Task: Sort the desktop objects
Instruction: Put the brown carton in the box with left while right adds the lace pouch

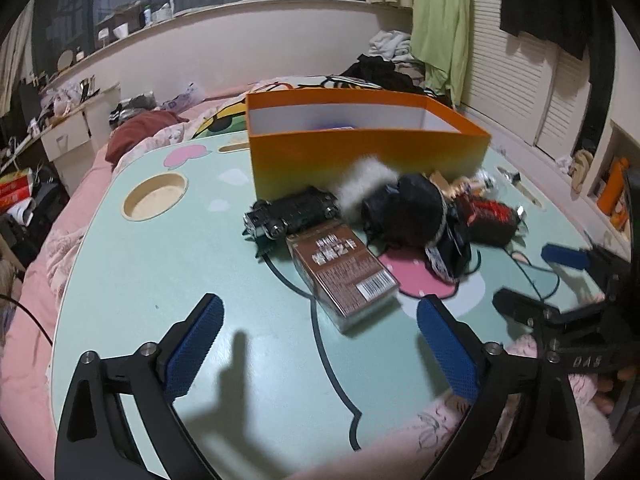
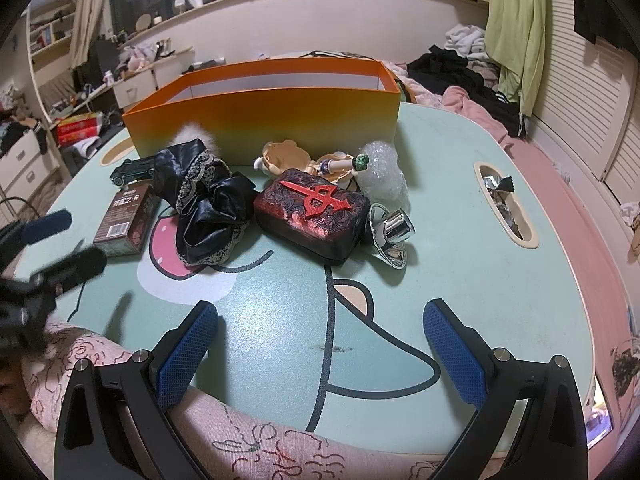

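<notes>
An orange box (image 1: 360, 152) (image 2: 272, 120) stands open at the back of a mint-green lap table (image 1: 160, 264) (image 2: 460, 272). In front of it lie a brown card box (image 1: 344, 276) (image 2: 126, 220), a black toy car (image 1: 292, 214) (image 2: 132, 170), a black lace scrunchie (image 1: 408, 208) (image 2: 212, 208), white fluff (image 1: 366, 180), a black case with a red sword emblem (image 2: 312, 212) (image 1: 490, 220), a chrome piece (image 2: 390, 236), a doll figure (image 2: 336, 166) and bubble wrap (image 2: 384, 176). My left gripper (image 1: 318, 338) is open and empty near the card box. My right gripper (image 2: 320, 342) is open and empty before the case.
The table has a round cup recess (image 1: 156, 196) at its left and a slot with foil wrappers (image 2: 506, 204) at its right. It rests on a pink bed (image 1: 48, 280). Cluttered desks and drawers stand to the left, louvred doors to the right.
</notes>
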